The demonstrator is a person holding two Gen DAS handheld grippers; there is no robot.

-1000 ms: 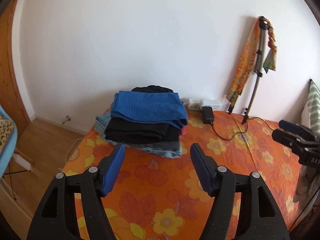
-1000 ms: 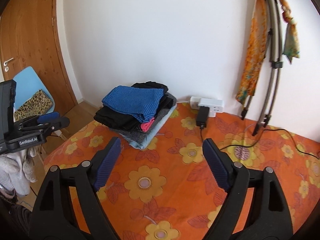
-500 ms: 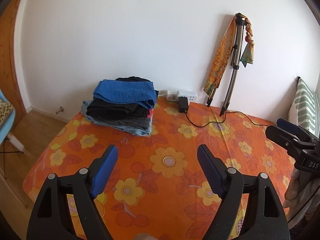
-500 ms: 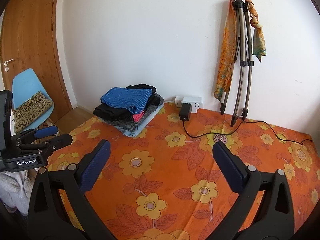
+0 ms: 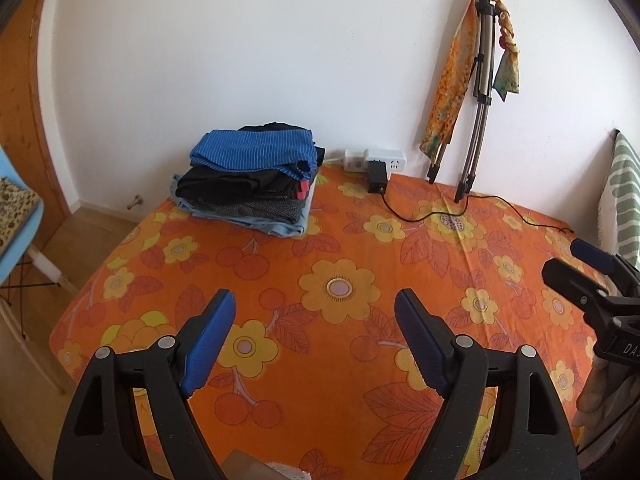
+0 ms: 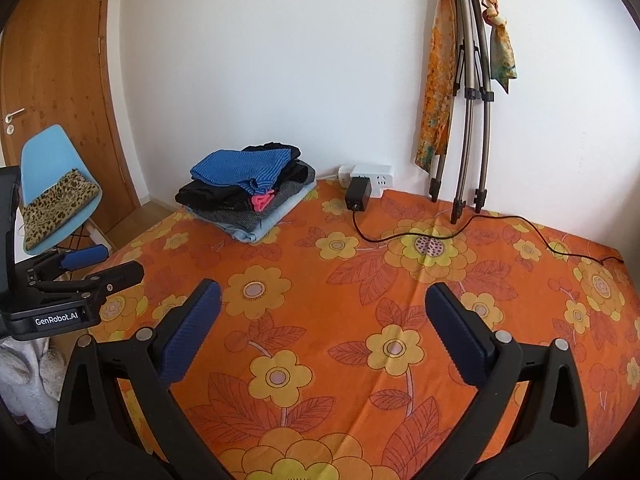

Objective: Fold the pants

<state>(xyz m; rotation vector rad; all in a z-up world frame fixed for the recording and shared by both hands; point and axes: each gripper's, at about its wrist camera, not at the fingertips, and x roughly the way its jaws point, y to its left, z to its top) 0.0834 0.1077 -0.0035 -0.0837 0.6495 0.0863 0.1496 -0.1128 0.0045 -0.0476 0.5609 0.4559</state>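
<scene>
A stack of folded clothes sits at the far left corner of the bed, with a blue ribbed garment on top. My left gripper hovers over the orange flowered sheet, well short of the stack, open with nothing between its blue pads. My right gripper is open wide over the sheet, also holding nothing. Each gripper shows in the other's view: the right gripper at the right edge, the left gripper at the left edge.
A white power strip with a black adapter and a cable trailing right lies by the wall. A folded tripod draped with scarves leans there. A blue chair and a wooden door stand left of the bed. Pale fabric hangs below the left gripper.
Both grippers have drawn back from the stack toward the near side of the bed, and both have opened wider. The stack now looks smaller and farther off.
</scene>
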